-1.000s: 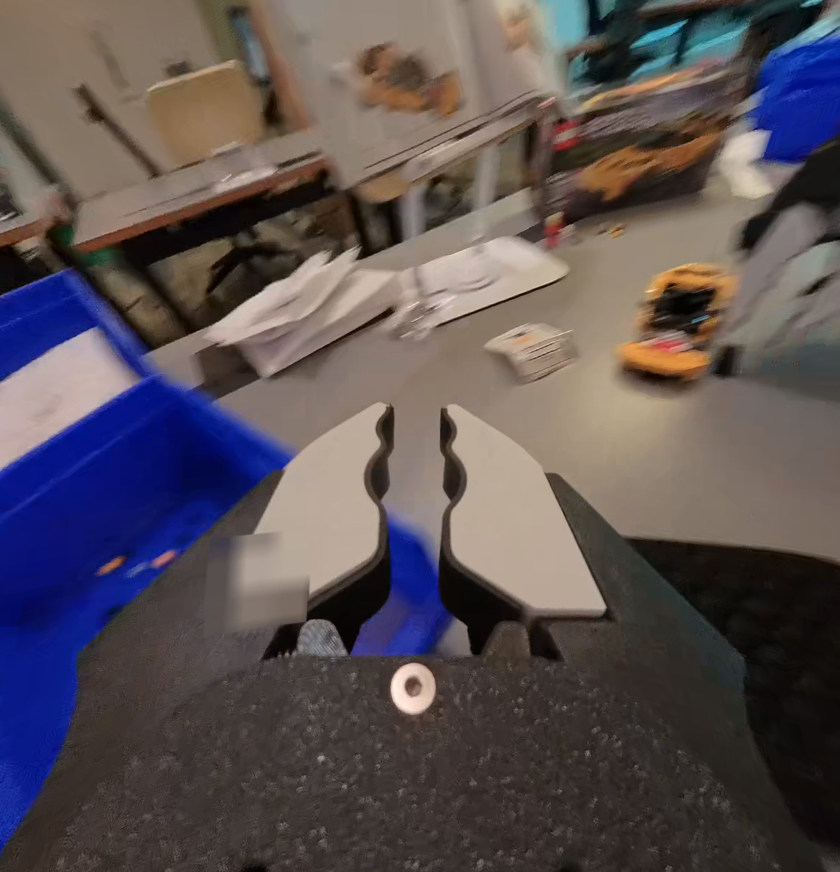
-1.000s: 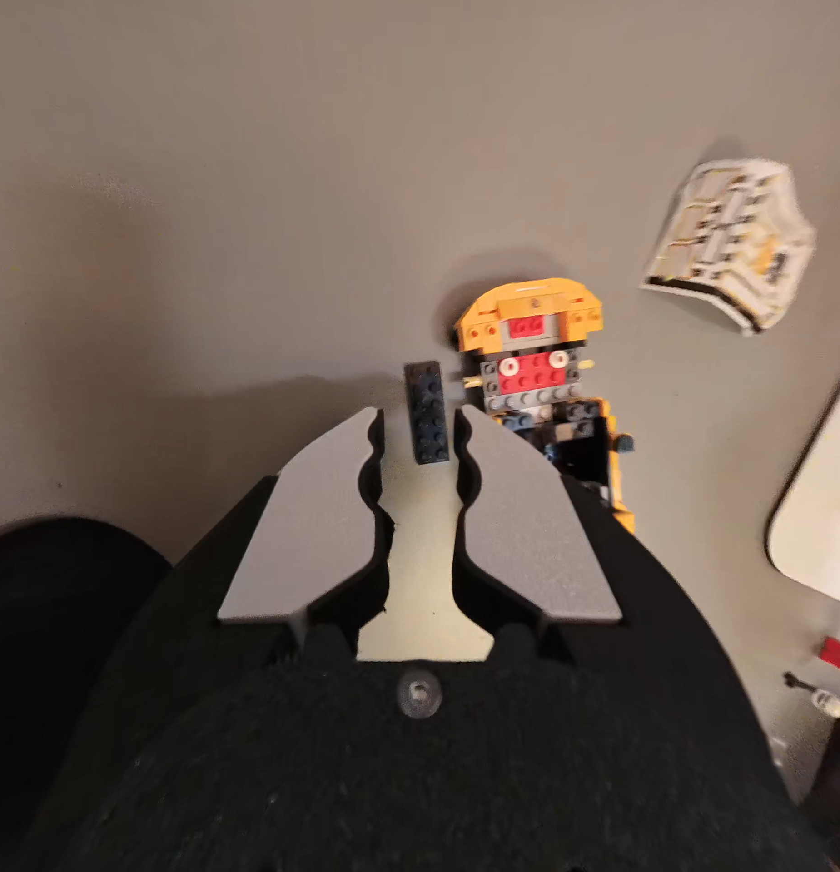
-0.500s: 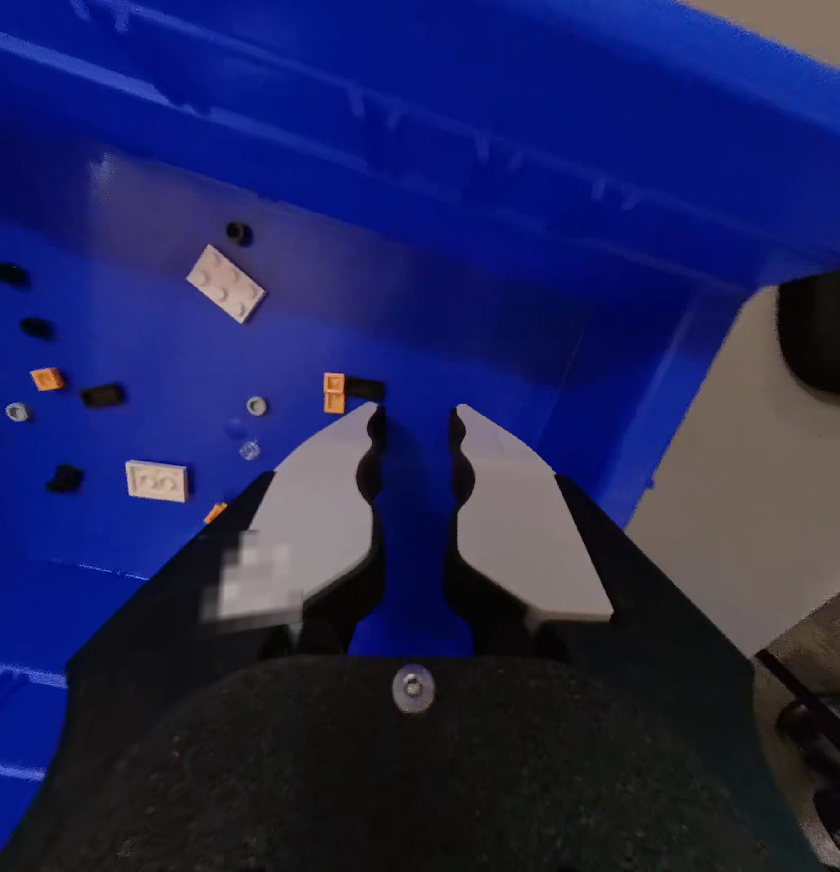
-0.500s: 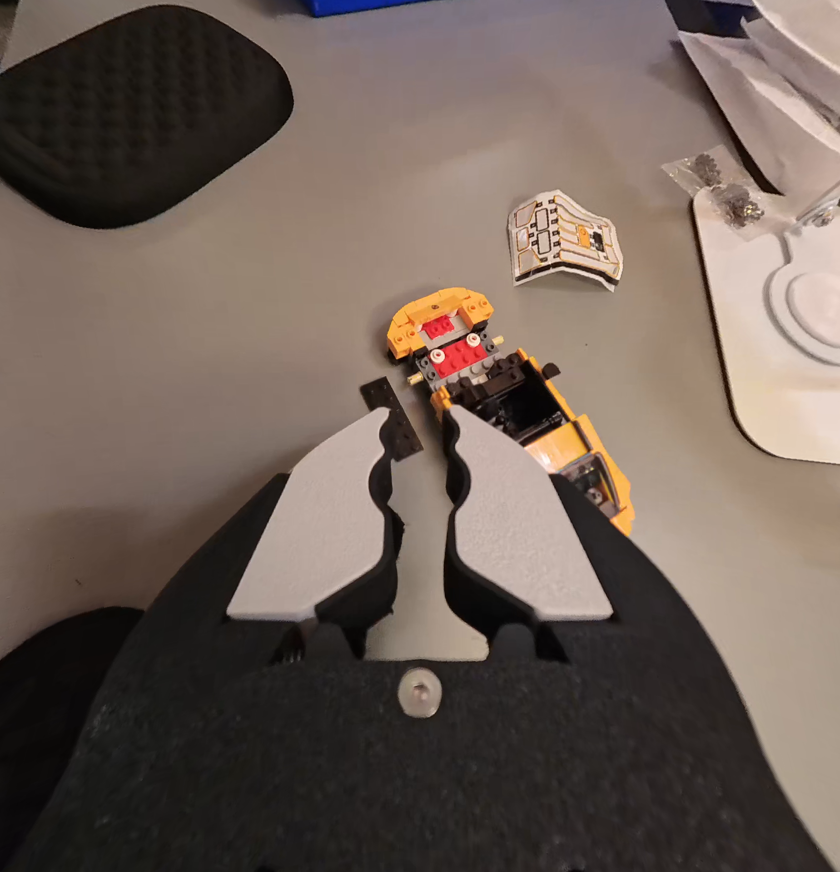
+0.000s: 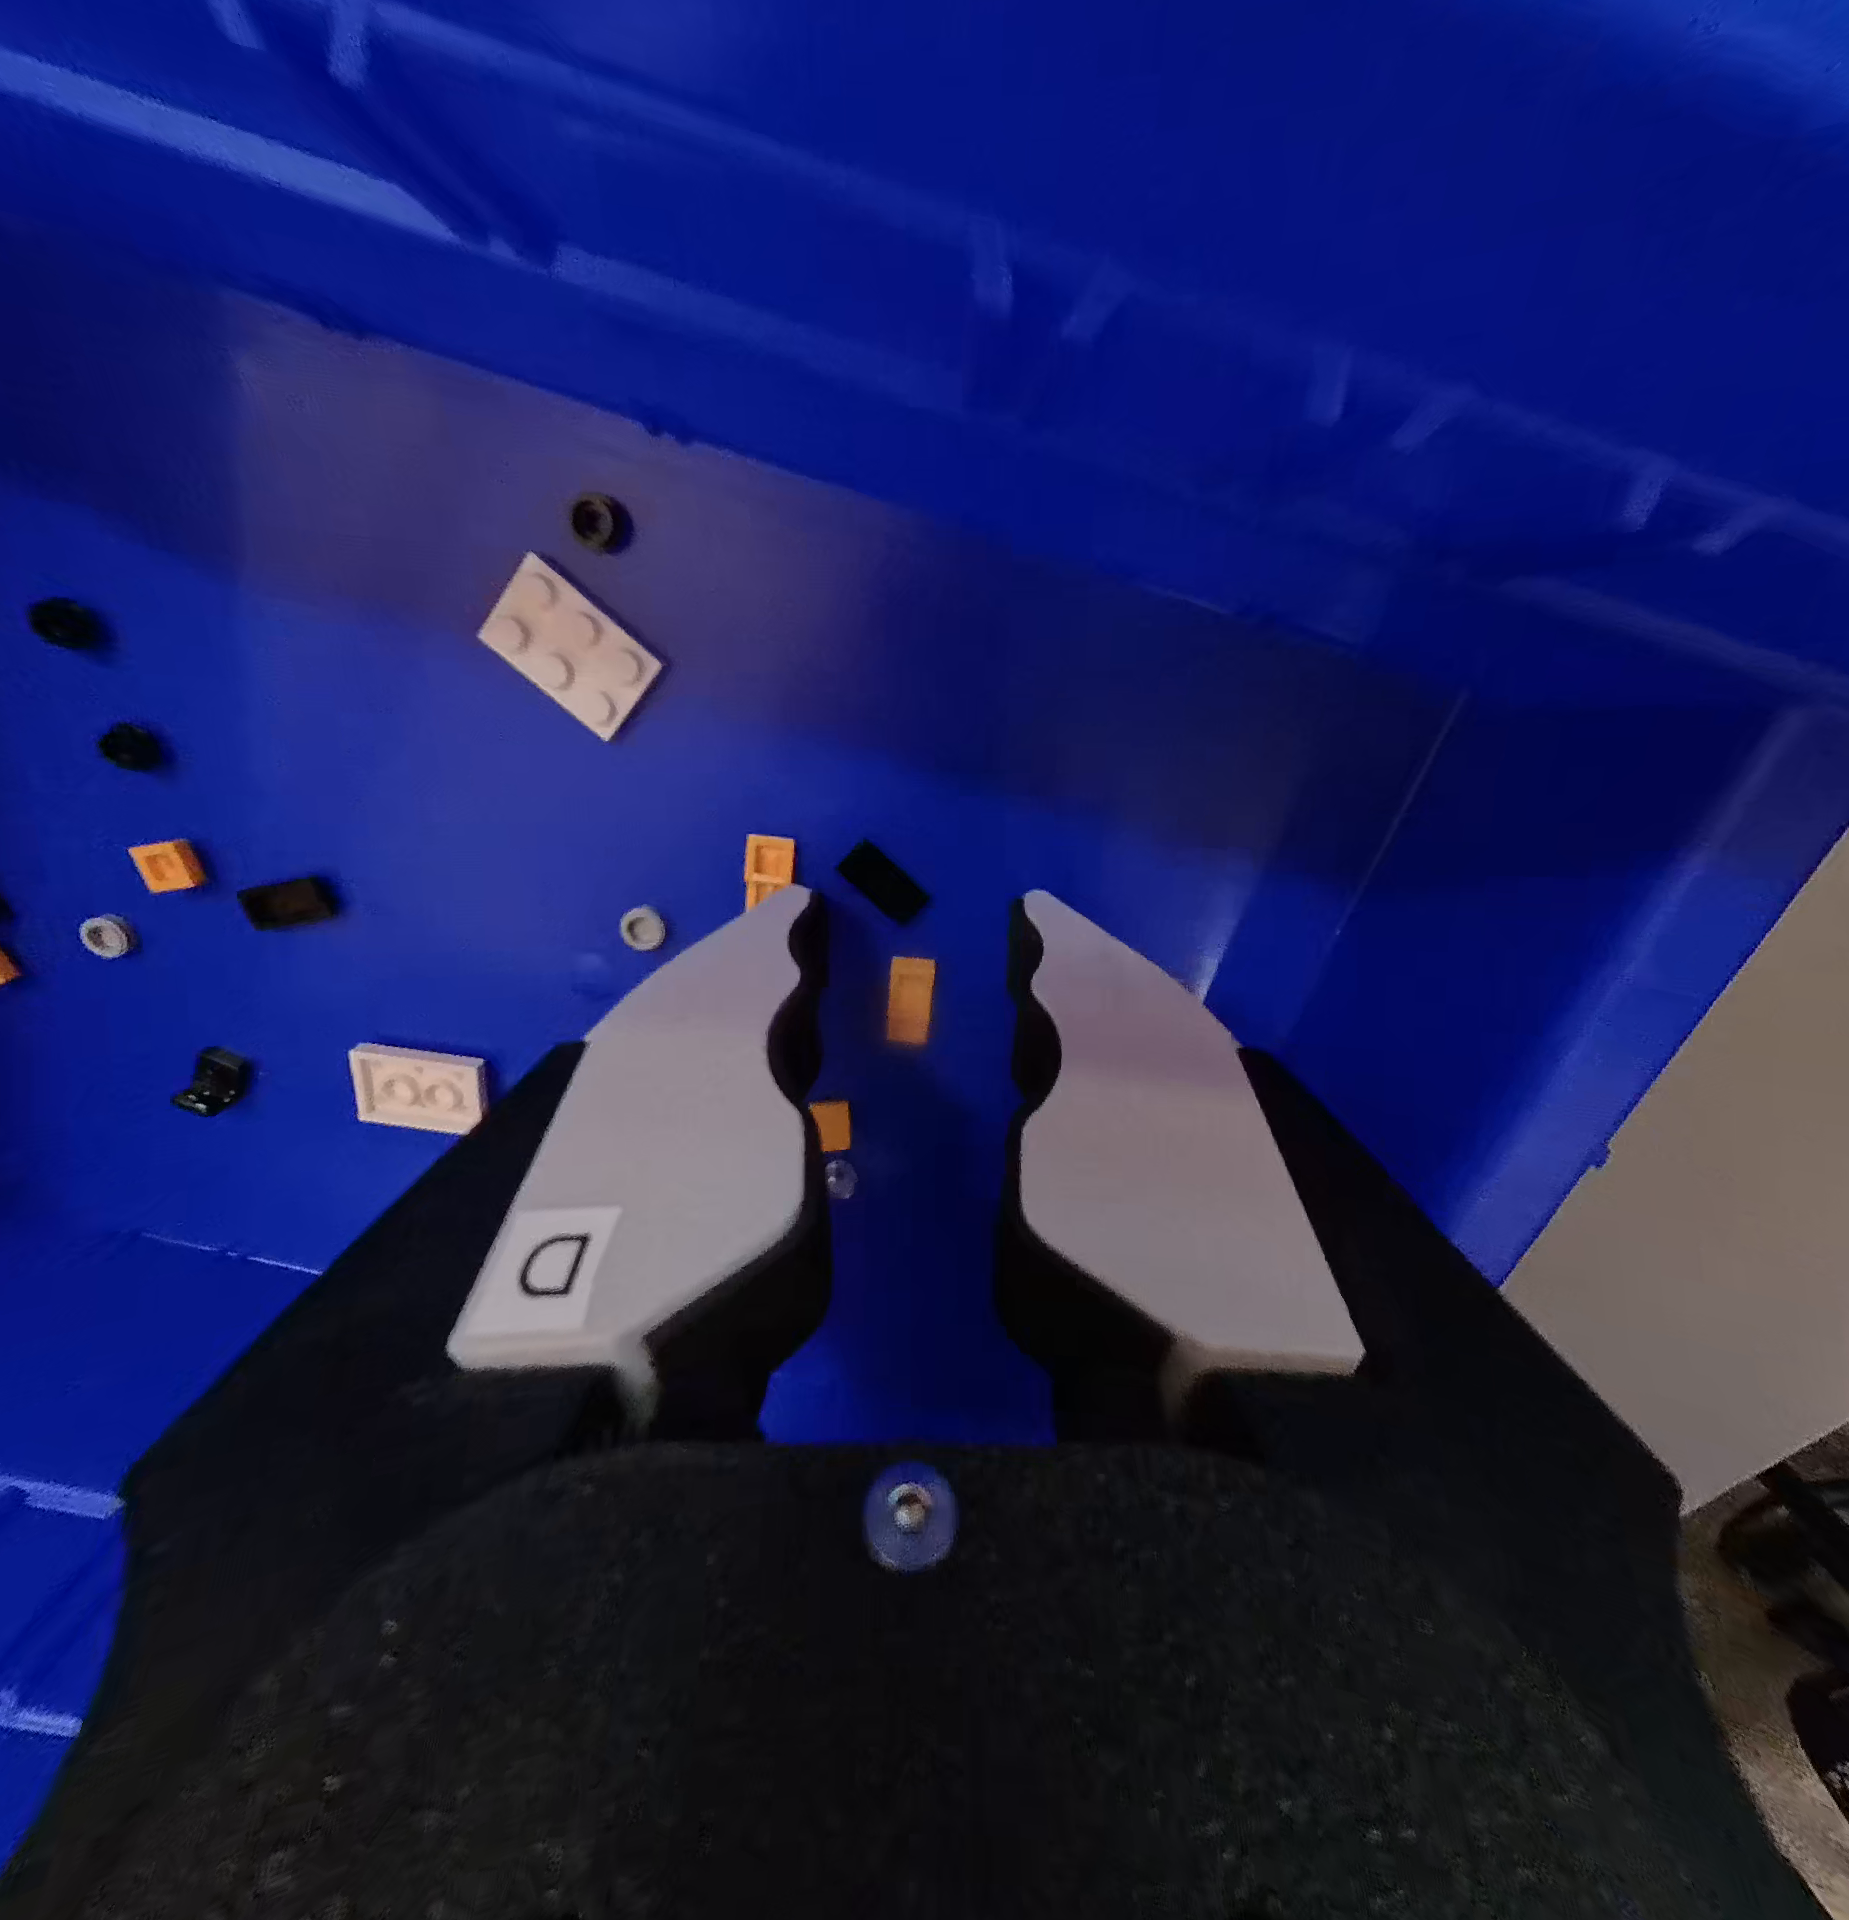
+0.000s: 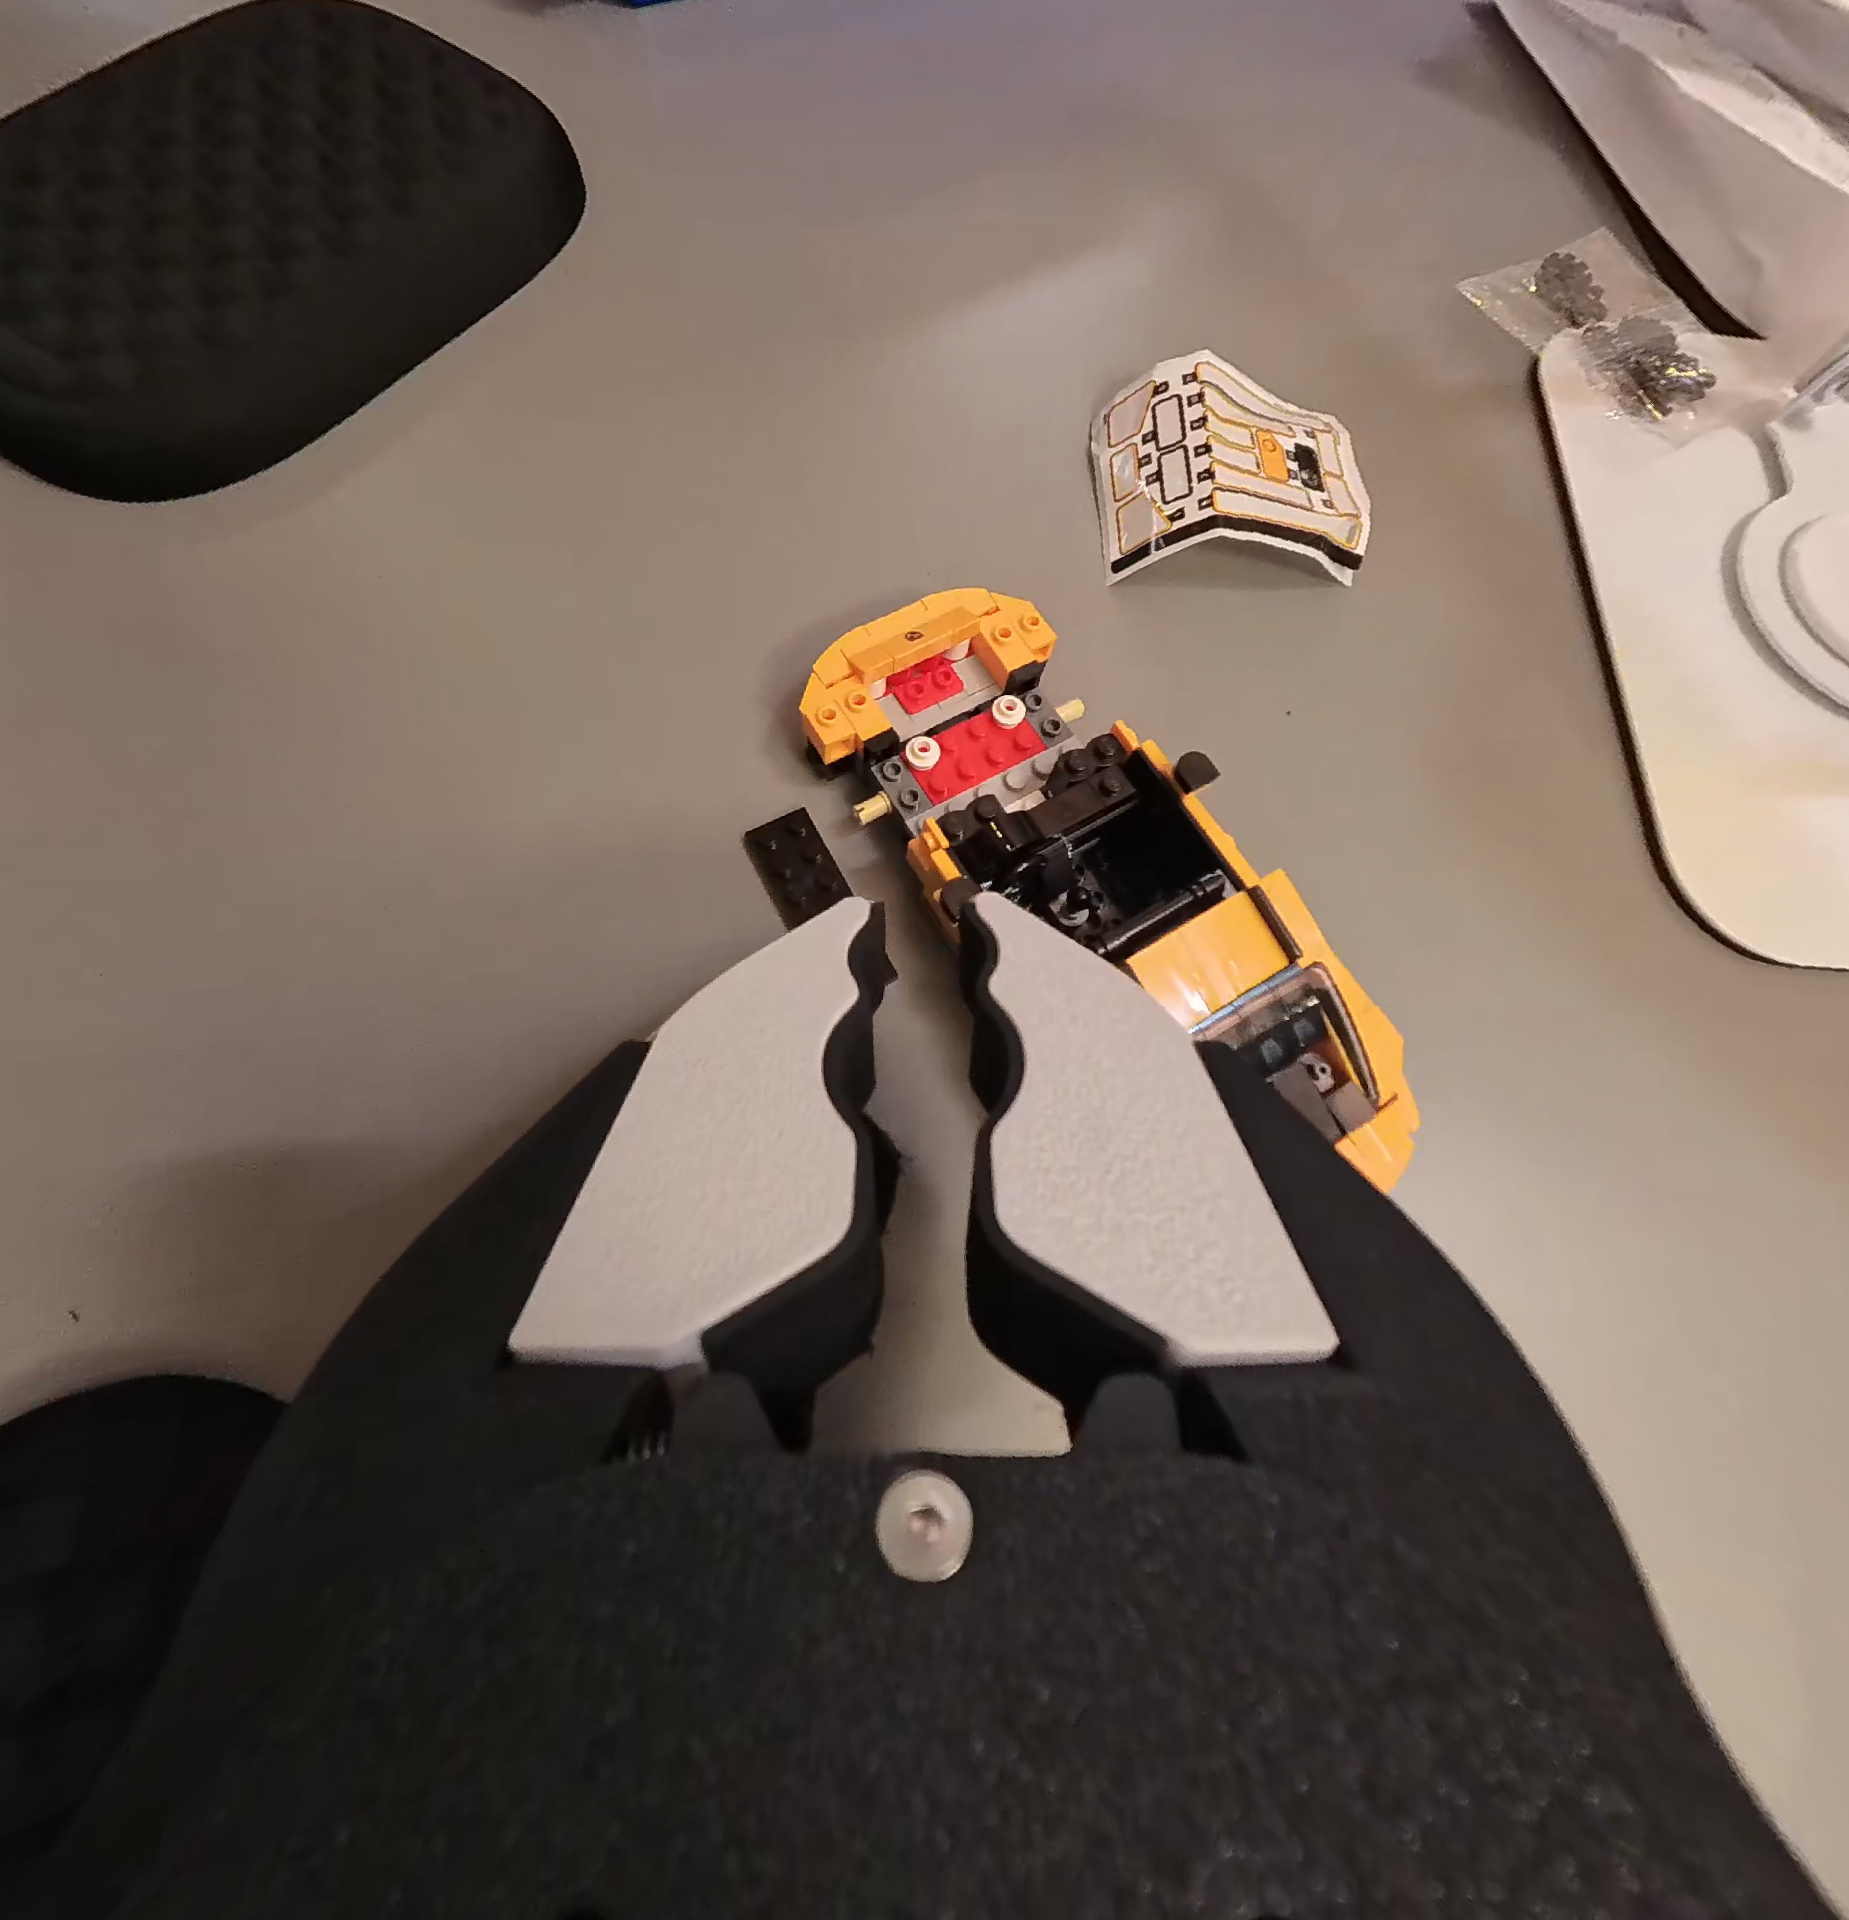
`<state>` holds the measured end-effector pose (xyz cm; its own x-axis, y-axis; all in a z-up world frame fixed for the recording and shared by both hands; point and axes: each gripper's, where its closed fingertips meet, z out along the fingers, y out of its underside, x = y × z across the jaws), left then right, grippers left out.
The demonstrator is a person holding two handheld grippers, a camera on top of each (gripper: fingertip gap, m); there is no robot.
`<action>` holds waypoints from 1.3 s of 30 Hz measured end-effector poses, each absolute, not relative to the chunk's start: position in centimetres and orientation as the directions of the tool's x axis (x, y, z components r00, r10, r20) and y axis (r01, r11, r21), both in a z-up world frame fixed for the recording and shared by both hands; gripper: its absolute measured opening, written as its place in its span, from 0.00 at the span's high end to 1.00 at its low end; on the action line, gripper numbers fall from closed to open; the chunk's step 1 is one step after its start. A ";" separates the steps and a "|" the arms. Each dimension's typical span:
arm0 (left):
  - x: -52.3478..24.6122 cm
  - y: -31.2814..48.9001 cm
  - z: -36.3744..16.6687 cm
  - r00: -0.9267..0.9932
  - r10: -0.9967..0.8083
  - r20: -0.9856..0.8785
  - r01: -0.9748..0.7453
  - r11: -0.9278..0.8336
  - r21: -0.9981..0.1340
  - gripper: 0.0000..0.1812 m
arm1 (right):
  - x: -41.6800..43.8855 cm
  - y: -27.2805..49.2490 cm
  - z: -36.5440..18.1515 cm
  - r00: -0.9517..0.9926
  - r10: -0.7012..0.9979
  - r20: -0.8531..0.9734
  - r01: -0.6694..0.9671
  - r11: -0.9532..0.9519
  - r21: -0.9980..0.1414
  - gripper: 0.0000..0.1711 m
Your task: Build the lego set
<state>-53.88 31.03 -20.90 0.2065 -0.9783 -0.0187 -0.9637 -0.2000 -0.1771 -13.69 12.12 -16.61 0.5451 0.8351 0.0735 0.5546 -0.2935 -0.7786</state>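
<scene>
Left tongs (image 5: 912, 904) gape, straddling an orange plate (image 5: 909, 998).

I am working at a hobby or lab workbench: a plain grey table (image 6: 380, 727) with a half-built orange brick car (image 6: 1086, 852), its sticker sheet (image 6: 1226, 468) and black textured pads (image 6: 224, 229). Beside the table, loose bricks lie sorted in a blue plastic bin (image 5: 1107, 364).

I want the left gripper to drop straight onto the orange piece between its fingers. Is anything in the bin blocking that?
Nothing visible does. The left gripper is open, and the orange piece lies alone on the blue bin floor between its fingers.
</scene>
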 end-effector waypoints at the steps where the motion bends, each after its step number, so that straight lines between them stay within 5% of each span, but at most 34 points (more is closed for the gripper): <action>1: -53.9 31.0 -20.9 0.208 -0.978 -0.012 -0.963 -0.203 -0.179 0.82 | -13.7 12.2 -16.6 0.545 0.835 0.073 0.554 -0.294 -0.779 0.93; 11: -53.4 30.9 -20.7 0.281 -0.959 0.042 -0.932 -0.283 -0.225 0.95 | -14.1 12.3 -16.3 0.549 0.832 0.082 0.541 -0.279 -0.793 0.94; 15: -49.5 28.8 -14.6 0.283 -0.918 0.277 -0.733 -0.393 -0.555 0.95 | -14.6 12.1 -14.3 0.544 0.830 0.128 0.532 -0.222 -0.817 0.95; 19: -44.8 23.4 -2.3 -0.147 -0.855 0.497 -0.222 -0.461 -0.859 0.96 | -16.9 11.8 -11.0 0.515 0.837 0.183 0.487 -0.110 -0.866 0.95; 22: -42.9 19.6 2.7 -0.375 -0.814 0.444 0.028 -0.489 -0.872 0.95 | -19.4 11.6 -8.2 0.496 0.843 0.206 0.423 -0.028 -0.906 0.95; 27: -39.2 14.3 5.5 -0.627 -0.712 0.316 0.209 -0.545 -0.812 0.96 | -23.7 11.0 -2.4 0.498 0.849 0.178 0.241 0.063 -0.969 0.95; 33: -33.8 11.7 5.5 -0.762 -0.591 0.263 0.216 -0.615 -0.758 0.96 | -26.7 11.0 3.0 0.548 0.836 0.014 0.008 0.012 -1.000 0.92; 39: -27.3 9.6 2.9 -0.682 -0.680 0.269 0.158 -0.497 -0.853 0.96 | -27.2 10.4 3.4 0.539 0.834 -0.115 -0.100 -0.072 -0.992 0.89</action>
